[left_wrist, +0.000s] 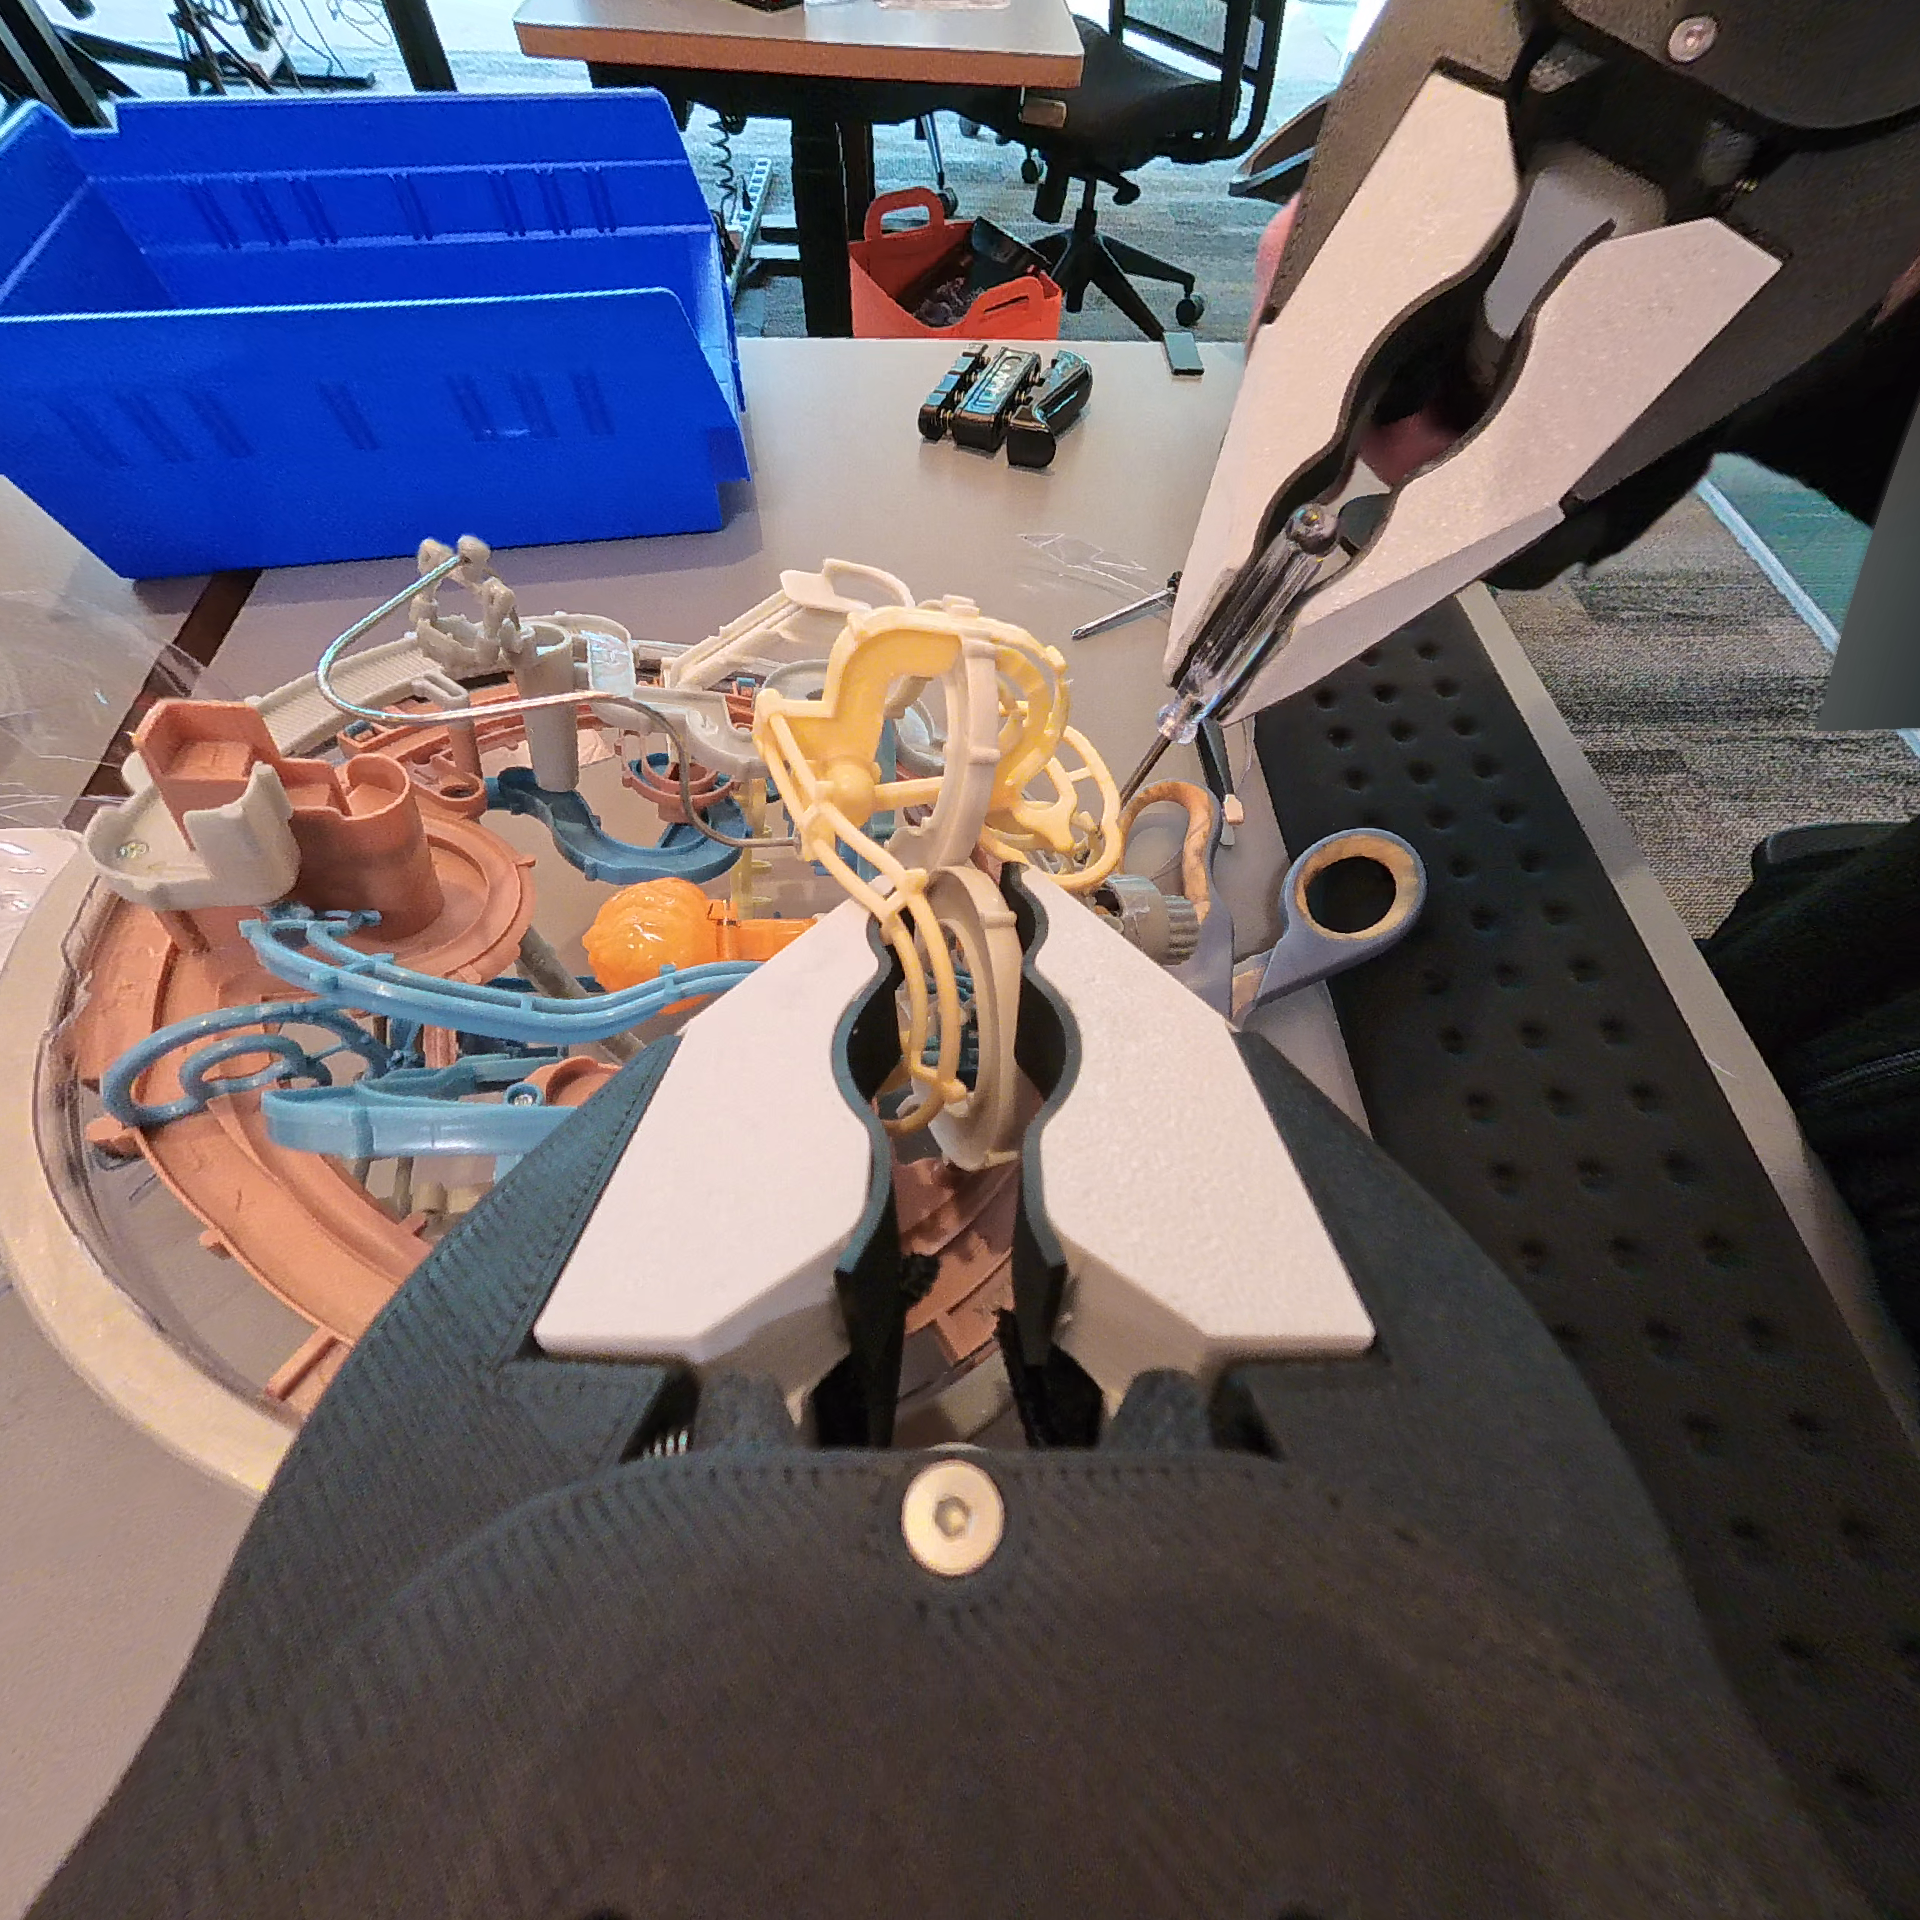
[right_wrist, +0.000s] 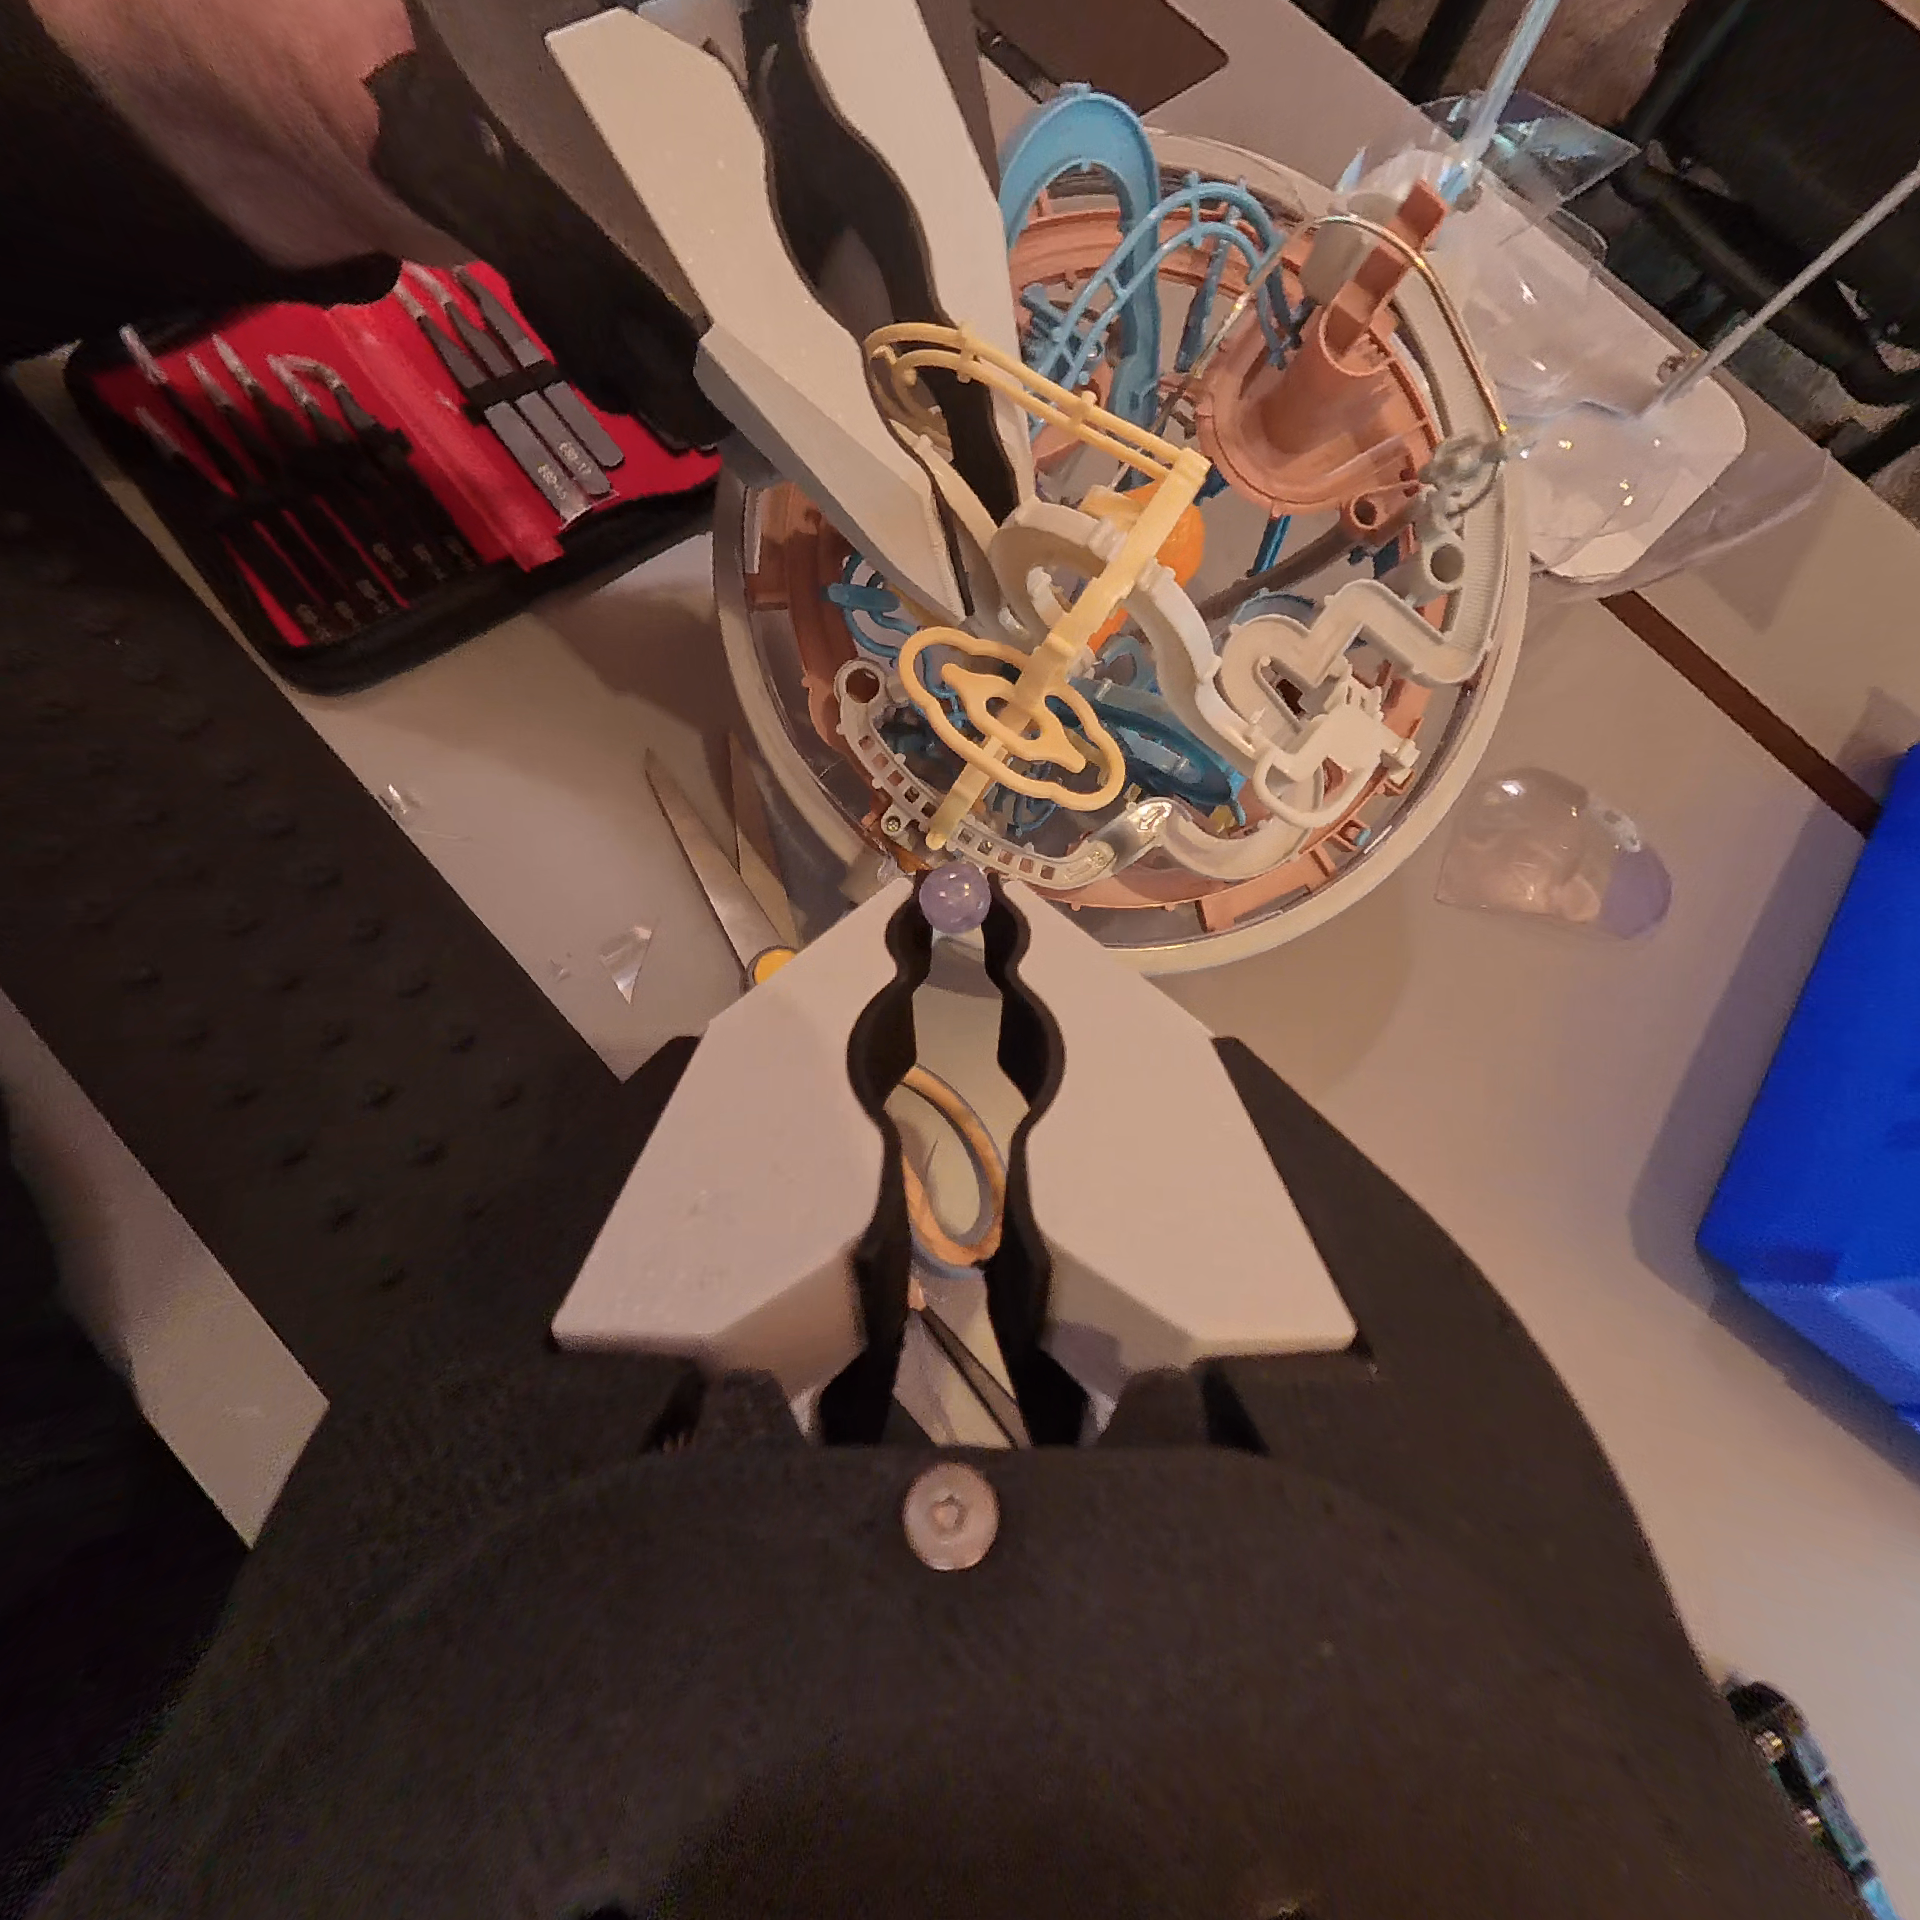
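Both grippers at an opened ball-maze toy, one on its track frame, one with a screwdriver.

Left gripper (left_wrist: 956, 894) is clenched on the cream track piece (left_wrist: 914, 727) of the maze toy (right_wrist: 1143, 582), which sits mid-table in a white ring base (right_wrist: 1496, 665). Right gripper (right_wrist: 951, 904) grips a clear-handled screwdriver (left_wrist: 1236, 644), tip down at the maze's near edge. Scissors (left_wrist: 1340, 904) lie touching the base; a red tool case (right_wrist: 343, 468) is beside it, its small print unreadable. A blue bin (left_wrist: 364, 343) stands behind; a black perforated mat (left_wrist: 1558, 1039) edges the table, with little free room around the toy.
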